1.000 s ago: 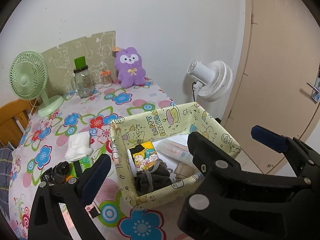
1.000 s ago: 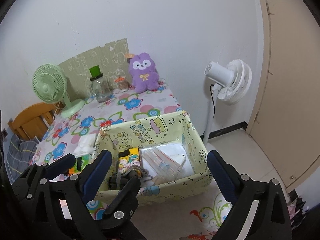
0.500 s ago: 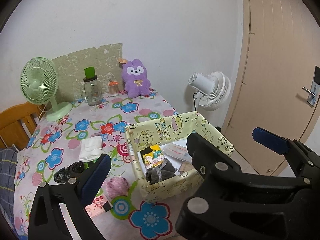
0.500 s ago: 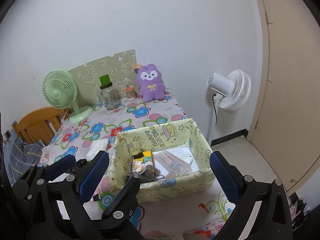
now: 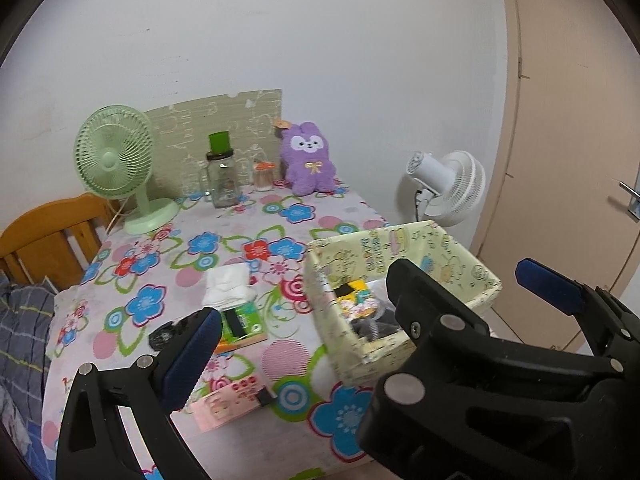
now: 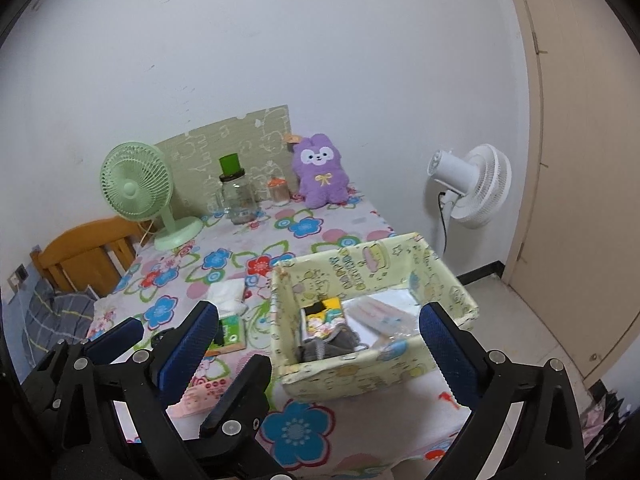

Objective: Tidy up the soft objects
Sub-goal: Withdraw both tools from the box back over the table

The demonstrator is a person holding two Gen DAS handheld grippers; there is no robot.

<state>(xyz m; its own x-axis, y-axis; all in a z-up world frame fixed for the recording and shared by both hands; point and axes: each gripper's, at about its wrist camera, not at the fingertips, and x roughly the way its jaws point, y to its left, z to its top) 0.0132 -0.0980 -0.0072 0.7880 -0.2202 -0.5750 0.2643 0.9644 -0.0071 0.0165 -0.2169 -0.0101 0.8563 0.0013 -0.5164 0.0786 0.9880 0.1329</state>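
A pale yellow cartoon-print fabric box [image 6: 360, 376] [image 5: 432, 240] stands at the table's front right. Inside lie a grey knitted item [image 6: 332, 342], a yellow cartoon packet [image 6: 326, 314] and clear plastic bags [image 6: 376, 310]. A folded white cloth [image 5: 230, 284] [image 6: 228, 296] and a black item [image 5: 164, 334] lie left of the box. A purple plush bunny [image 5: 308, 160] [image 6: 320, 172] sits at the back. My left gripper [image 5: 370, 312] and right gripper [image 6: 318, 344] are both open and empty, held back above the table's front edge.
A green desk fan [image 5: 116, 160], a glass jar with a green lid [image 5: 222, 180] and a small orange-lidded jar [image 5: 264, 174] stand at the back. A green tissue pack [image 5: 244, 322] and a pink card [image 5: 228, 400] lie near the front. A white floor fan [image 6: 472, 184] and a door [image 6: 592, 160] are right.
Both grippers have pulled back and up from the box. The box and table look smaller and farther, and more of the table front shows. Both grippers stay open.
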